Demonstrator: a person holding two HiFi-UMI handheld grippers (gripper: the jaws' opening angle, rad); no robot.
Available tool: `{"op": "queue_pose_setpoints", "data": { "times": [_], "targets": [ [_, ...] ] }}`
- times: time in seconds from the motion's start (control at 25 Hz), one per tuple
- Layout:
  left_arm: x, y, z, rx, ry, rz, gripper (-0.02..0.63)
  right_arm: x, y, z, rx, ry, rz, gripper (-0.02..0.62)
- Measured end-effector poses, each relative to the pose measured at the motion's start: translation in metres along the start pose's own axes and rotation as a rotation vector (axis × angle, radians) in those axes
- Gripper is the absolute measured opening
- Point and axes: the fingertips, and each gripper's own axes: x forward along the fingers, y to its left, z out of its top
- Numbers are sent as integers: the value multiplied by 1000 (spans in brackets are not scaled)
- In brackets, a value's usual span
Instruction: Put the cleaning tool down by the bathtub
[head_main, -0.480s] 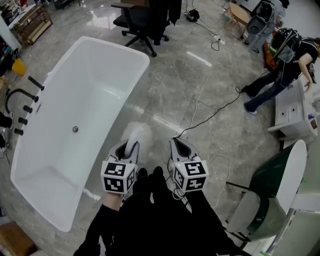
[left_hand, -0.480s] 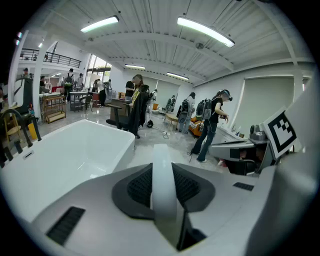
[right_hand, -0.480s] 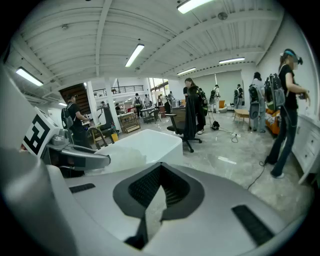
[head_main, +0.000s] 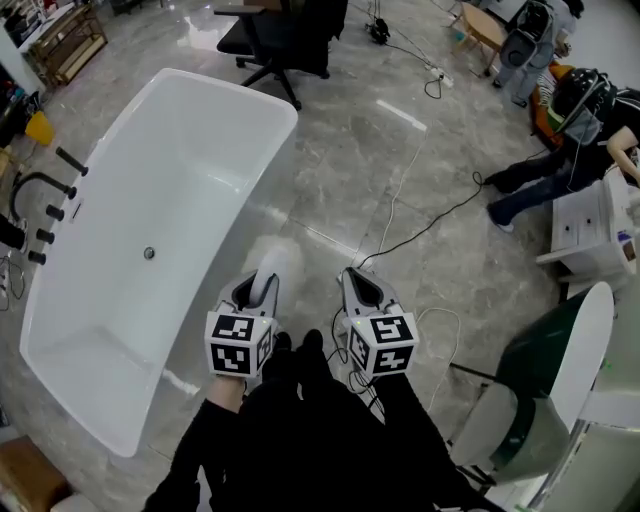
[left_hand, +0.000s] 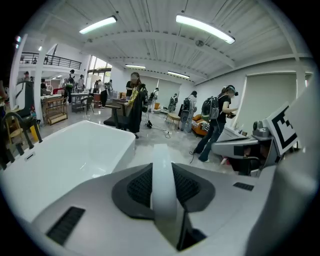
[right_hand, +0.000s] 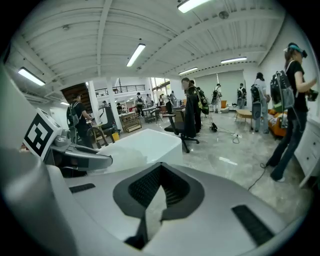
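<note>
Glossy grey marbled floor carries a smooth white rectangular bathtub at upper left; at lower centre, left gripper clamps the cleaning tool by its slim white handle, right gripper pinched together, empty.

Place: large open indoor hall, a lab or test workspace rather than a home bathroom
Floor: polished grey stone tiles, wide and open
Fixture: freestanding white bathtub, left, out in the open
Furniture: black office chair, far; wooden shelf, far left
Wiring: loose cables on the floor, right
Ceiling: ribbed, with strip lights
Upper level: railed mezzanine, far left
Occupants: several people wearing backpacks, far right
</note>
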Motion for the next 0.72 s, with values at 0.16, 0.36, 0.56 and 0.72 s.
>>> {"op": "queue_pose_setpoints", "data": {
  "times": [0.16, 0.36, 0.56, 0.72],
  "targets": [
    [3, -2, 0, -2, 4, 8, 98, -4, -6, -2, -3, 3, -3, 0],
    [14, -1, 3, 6, 7, 9, 98, -4, -21, -2, 15, -18, -38, 0],
    [28, -10, 16, 25, -2, 7, 98, -16, -64, -1, 87, -27, -118, 0],
    [39, -18, 27, 32, -15, 11, 98, -27, -99, 1, 137, -33, -169, 0]
  ]
}}
